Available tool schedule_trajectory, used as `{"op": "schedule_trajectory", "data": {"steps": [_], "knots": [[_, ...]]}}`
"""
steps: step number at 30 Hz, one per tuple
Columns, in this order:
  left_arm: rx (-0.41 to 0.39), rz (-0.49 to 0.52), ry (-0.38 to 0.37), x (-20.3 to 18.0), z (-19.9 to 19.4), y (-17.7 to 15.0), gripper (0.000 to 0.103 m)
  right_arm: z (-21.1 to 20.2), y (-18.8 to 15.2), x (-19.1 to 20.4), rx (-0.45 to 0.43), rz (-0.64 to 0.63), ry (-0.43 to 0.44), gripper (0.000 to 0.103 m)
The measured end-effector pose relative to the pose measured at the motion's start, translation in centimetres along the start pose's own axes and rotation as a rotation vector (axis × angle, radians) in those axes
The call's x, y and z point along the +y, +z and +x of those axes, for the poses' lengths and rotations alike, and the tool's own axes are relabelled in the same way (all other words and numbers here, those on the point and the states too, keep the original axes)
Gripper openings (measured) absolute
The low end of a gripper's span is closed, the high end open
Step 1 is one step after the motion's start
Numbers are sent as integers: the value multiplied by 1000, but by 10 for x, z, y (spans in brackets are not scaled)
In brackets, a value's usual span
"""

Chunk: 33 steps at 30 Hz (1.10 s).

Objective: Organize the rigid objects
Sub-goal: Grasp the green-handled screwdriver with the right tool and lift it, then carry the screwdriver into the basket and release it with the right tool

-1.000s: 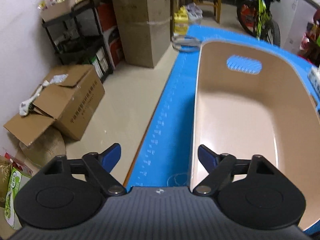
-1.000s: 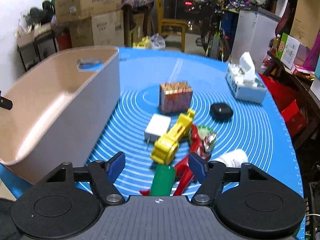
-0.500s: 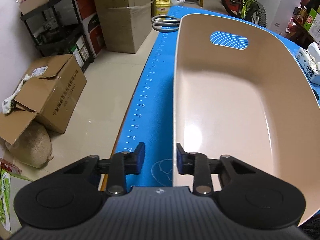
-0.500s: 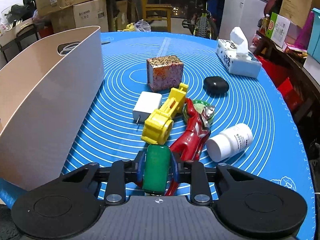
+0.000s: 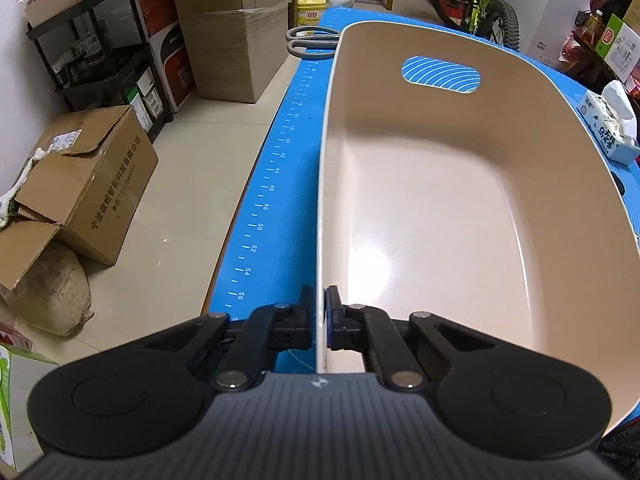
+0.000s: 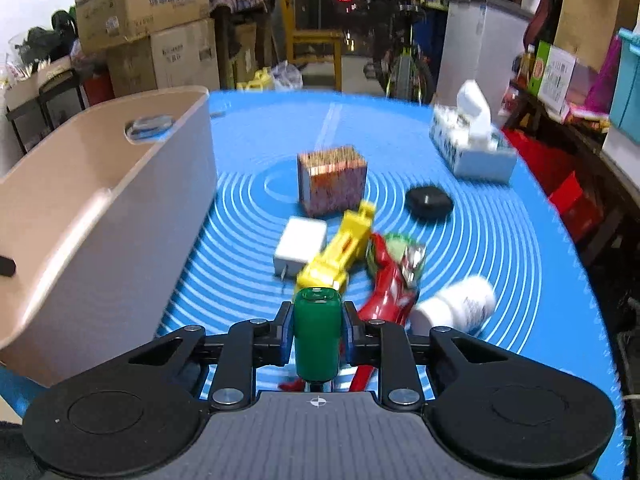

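The left gripper pinches the beige bin's near rim; the right gripper, beside the bin, clamps a green cylinder.

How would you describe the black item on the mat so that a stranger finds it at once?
Start at the blue mat, right of the beige tub. Near the tissue box lies a black case: the only dark, smooth, rounded item.
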<state>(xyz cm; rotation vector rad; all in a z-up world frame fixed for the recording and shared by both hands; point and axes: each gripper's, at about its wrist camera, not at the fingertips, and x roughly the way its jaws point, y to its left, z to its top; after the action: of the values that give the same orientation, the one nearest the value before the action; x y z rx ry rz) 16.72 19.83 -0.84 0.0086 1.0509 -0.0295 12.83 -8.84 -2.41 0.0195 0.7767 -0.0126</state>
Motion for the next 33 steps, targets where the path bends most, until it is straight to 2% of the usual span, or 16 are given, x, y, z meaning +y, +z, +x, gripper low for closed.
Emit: {"op": "schedule_trajectory", "data": {"steps": [7,13,18,22,27,33], "knots": [[3,-2,-3,1,1,1,4,-29,33,5,-125,16,28,33],[3,0,-1,1,2,1,4,-50,70,33,-230,-23,115,33],[2,2,2,1,2,-1,4,-52,93,69,-259,-67,211,33],[2,1,0,1,3,-1,4,-43,101,98,-247,-98,267,33],[2,3,1,0,3,-1,4,-21,100,131,-175,-106,315,33],[3,-6,-6,1,3,-1,4,8,83,161,-73,-144,310,33]]}}
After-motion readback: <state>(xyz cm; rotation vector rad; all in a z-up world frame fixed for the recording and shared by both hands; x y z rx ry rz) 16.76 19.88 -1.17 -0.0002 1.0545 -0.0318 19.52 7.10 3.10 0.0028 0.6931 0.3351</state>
